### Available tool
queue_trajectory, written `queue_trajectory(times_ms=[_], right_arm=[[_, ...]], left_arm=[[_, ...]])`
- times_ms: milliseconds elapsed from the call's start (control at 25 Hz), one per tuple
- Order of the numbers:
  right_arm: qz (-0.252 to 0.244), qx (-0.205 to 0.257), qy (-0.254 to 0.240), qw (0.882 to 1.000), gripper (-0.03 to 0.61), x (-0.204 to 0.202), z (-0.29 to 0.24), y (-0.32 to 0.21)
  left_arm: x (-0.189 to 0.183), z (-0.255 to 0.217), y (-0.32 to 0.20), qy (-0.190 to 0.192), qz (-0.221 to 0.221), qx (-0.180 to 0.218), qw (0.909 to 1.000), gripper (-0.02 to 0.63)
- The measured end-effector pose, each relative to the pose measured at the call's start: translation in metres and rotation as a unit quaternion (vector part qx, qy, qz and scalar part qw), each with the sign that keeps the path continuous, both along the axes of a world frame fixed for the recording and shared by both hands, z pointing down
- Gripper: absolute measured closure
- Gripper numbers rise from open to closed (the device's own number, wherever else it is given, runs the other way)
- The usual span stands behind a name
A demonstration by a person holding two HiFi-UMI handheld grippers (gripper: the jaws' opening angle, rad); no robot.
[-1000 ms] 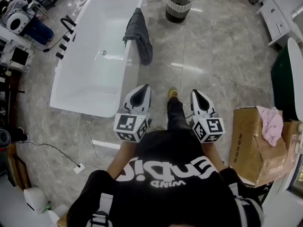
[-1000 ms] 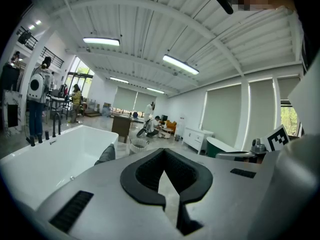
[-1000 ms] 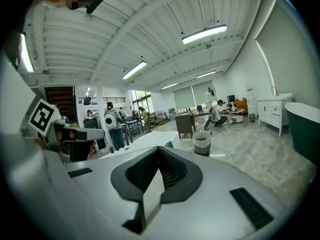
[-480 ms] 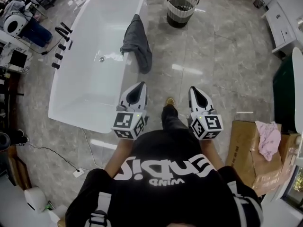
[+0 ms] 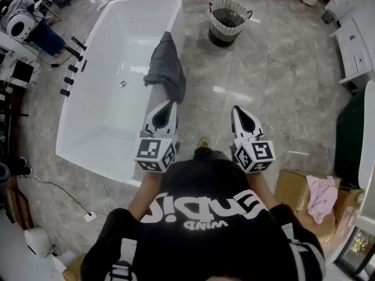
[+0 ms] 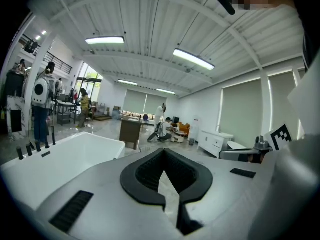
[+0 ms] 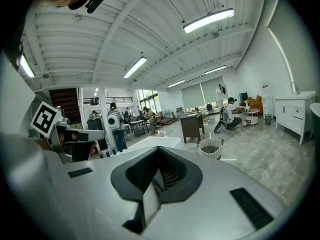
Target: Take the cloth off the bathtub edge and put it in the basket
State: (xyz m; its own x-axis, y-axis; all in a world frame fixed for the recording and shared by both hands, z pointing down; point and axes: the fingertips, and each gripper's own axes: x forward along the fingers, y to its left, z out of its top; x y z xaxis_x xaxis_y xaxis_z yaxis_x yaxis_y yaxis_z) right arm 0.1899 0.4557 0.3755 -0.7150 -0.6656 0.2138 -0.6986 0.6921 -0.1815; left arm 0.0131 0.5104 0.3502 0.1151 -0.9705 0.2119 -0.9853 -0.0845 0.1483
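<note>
Grippers are nearest: the left gripper (image 5: 170, 104) and the right gripper (image 5: 237, 108) both have their jaws pressed together, with nothing in them. Just past the left one, the dark gray cloth (image 5: 166, 69) hangs over the long edge of the bathtub (image 5: 132, 51), part inside and part down the outside. It looks soft, floppy and light, so it should not break. A good place to pinch is the bunched fold on top of the edge. Farther off, the basket (image 5: 230, 13) stands on the floor (image 5: 275, 86), past the bathtub's far corner.
</note>
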Motion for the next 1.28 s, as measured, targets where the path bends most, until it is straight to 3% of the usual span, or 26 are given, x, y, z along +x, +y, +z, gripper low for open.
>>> queue_trajectory(times_ms=[400,760,1280], right_arm=[[-0.031,-0.006,-0.004,1.000,0.565,-0.016,0.009,-0.072],[-0.029,-0.014,-0.001,0.999,0.565,-0.046,0.023,-0.134],[-0.041,-0.012,0.025,0.999,0.565,-0.149,0.014,-0.289]], left_arm=[[-0.013,0.006,-0.056,-0.013,-0.031,-0.010,0.9994,0.600],[-0.045,0.017,-0.122,-0.007,-0.029,-0.013,0.9995,0.600],[-0.138,0.019,-0.283,0.006,-0.015,-0.018,0.9997,0.600]])
